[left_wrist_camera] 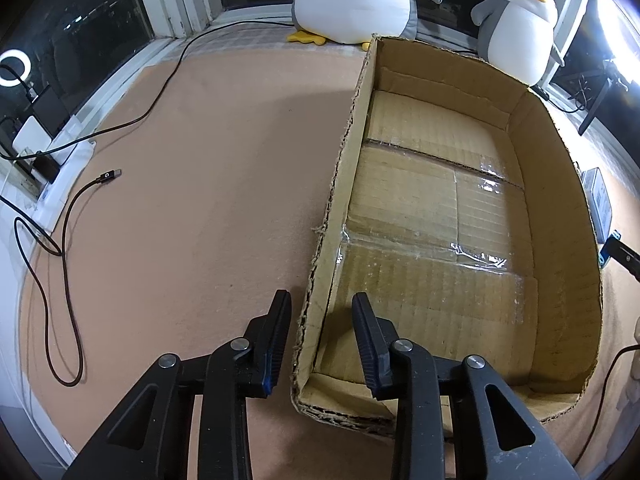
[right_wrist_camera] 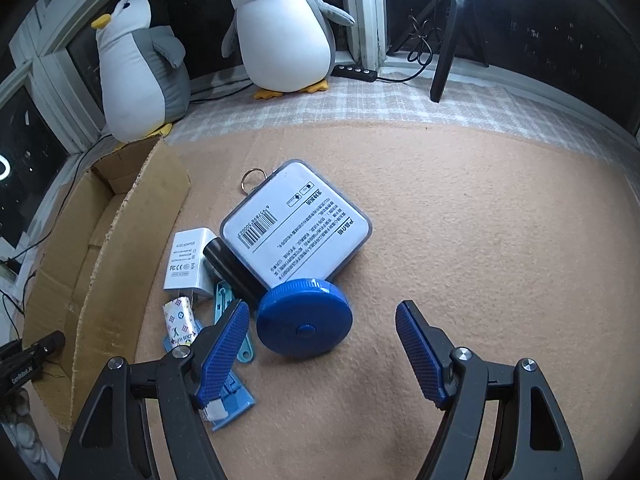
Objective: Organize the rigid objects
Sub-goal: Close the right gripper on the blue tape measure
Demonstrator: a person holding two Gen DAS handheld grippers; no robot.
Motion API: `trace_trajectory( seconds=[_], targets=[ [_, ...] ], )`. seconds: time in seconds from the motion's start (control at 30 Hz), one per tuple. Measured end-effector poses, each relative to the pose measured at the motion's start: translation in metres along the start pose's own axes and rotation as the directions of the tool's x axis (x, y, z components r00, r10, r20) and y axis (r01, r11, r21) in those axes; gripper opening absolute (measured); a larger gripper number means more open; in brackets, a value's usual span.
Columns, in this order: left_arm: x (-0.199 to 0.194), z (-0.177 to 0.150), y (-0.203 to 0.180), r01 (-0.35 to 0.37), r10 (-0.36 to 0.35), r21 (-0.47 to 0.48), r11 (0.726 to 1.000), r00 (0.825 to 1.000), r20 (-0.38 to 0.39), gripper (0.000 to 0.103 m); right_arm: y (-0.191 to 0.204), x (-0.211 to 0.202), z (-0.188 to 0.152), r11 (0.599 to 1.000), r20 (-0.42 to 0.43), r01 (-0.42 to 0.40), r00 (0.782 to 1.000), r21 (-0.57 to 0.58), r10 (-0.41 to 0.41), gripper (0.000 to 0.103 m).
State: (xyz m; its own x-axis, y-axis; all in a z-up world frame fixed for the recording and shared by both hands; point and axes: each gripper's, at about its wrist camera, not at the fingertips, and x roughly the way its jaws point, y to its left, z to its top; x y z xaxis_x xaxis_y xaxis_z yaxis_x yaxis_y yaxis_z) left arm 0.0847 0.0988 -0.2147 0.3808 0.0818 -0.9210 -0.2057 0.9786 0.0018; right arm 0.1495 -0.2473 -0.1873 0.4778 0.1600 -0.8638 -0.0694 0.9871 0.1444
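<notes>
An open cardboard box lies on the pink felt mat, nothing inside it. My left gripper is open and straddles the box's near left wall. In the right wrist view the box is at left. Beside it lie a white case with a barcode, a blue round tape measure, a black cylinder, a white power adapter, a small patterned roll and light blue flat pieces. My right gripper is open and empty, with the tape measure between its fingers.
Two plush penguins stand at the window sill. A black USB cable loops on the mat's left, near chargers. A tripod and a power strip are at the back right.
</notes>
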Motion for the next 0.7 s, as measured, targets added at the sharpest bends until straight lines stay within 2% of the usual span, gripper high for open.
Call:
trace_trajectory(
  seconds=[0.1, 0.17, 0.33, 0.5, 0.6, 0.7],
  targets=[
    [0.000, 0.000, -0.001, -0.002, 0.002, 0.001, 1.000, 1.000, 0.001, 0.034, 0.001, 0.007, 0.001, 1.000, -0.022, -0.001, 1.000, -0.011, 0.000, 0.068],
    [0.000, 0.000, -0.001, -0.002, 0.002, 0.001, 1.000, 1.000, 0.001, 0.034, 0.000, 0.011, 0.000, 1.000, -0.044, -0.007, 0.999, -0.018, 0.006, 0.057],
    [-0.001, 0.000, 0.000, 0.000, 0.000, 0.001, 1.000, 1.000, 0.001, 0.034, -0.017, 0.012, -0.003, 1.000, -0.057, 0.017, 0.998, 0.002, -0.017, 0.050],
    [-0.001, -0.001, -0.001, 0.001, -0.001, 0.004, 1.000, 1.000, 0.003, 0.034, -0.042, 0.009, -0.003, 0.997, -0.064, 0.074, 0.995, 0.012, -0.073, 0.050],
    [-0.001, -0.002, -0.001, 0.003, -0.003, 0.002, 1.000, 1.000, 0.005, 0.034, -0.052, 0.005, -0.002, 0.999, -0.084, 0.030, 0.996, 0.014, -0.029, 0.053],
    [-0.001, -0.002, -0.001, 0.004, -0.004, 0.001, 1.000, 1.000, 0.005, 0.034, -0.051, 0.004, -0.003, 1.000, -0.109, 0.014, 0.994, -0.018, -0.016, 0.061]
  ],
)
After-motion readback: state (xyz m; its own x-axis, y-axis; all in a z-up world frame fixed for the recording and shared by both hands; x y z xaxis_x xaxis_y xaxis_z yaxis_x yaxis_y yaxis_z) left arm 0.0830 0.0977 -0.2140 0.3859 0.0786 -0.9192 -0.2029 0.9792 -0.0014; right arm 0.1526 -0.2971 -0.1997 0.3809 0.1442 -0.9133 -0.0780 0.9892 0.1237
